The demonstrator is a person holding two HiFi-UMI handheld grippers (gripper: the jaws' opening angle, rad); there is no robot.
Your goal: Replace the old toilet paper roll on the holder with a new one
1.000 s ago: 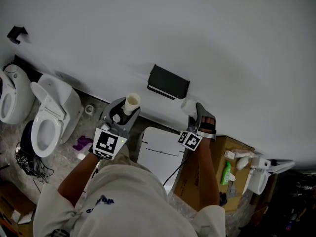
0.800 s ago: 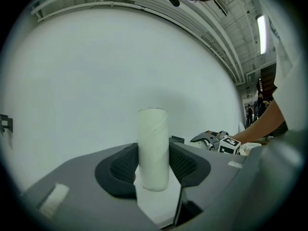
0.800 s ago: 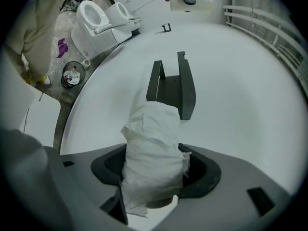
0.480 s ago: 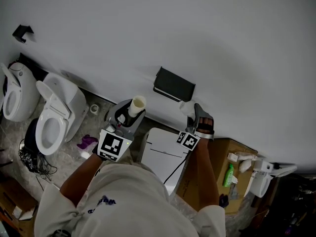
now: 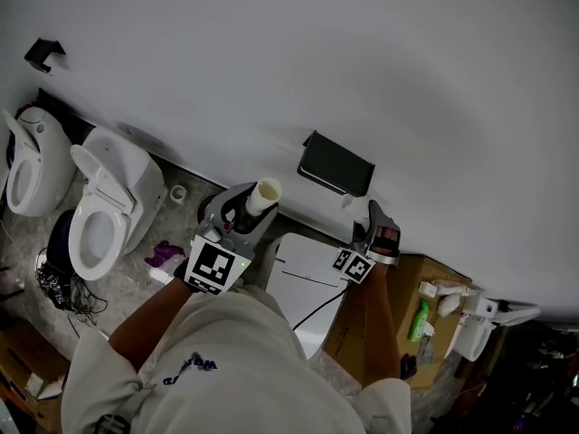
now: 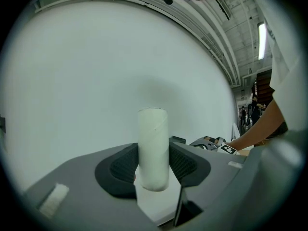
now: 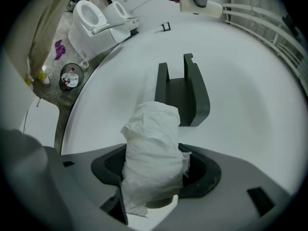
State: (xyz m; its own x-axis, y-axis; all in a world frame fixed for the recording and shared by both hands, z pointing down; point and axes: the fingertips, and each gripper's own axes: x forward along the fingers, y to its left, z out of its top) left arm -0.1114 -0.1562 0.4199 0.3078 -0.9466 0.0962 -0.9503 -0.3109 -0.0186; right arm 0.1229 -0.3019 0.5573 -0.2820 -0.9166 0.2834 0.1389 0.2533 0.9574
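A bare cardboard tube (image 5: 265, 194) stands upright between the jaws of my left gripper (image 5: 253, 204), to the left of and below the black holder (image 5: 336, 165) on the white wall. In the left gripper view the pads press on both sides of the tube (image 6: 153, 148). My right gripper (image 7: 156, 177) is shut on a crumpled white paper roll (image 7: 154, 153) just short of the empty holder (image 7: 183, 88), whose two arms point at it. In the head view the right gripper (image 5: 373, 217) sits below the holder's right end, and the roll is mostly hidden.
Two white toilets (image 5: 104, 211) (image 5: 32, 165) stand along the wall at left, with a purple cloth (image 5: 165, 254) and cables (image 5: 59, 292) on the floor. A white lid (image 5: 308, 278) lies below the grippers. A cardboard box (image 5: 421, 287) with a green bottle (image 5: 415, 319) is at right.
The head view has drifted, so the wall and holder sit further right and lower. Both grippers keep their holds and stay about where they were beside the holder.
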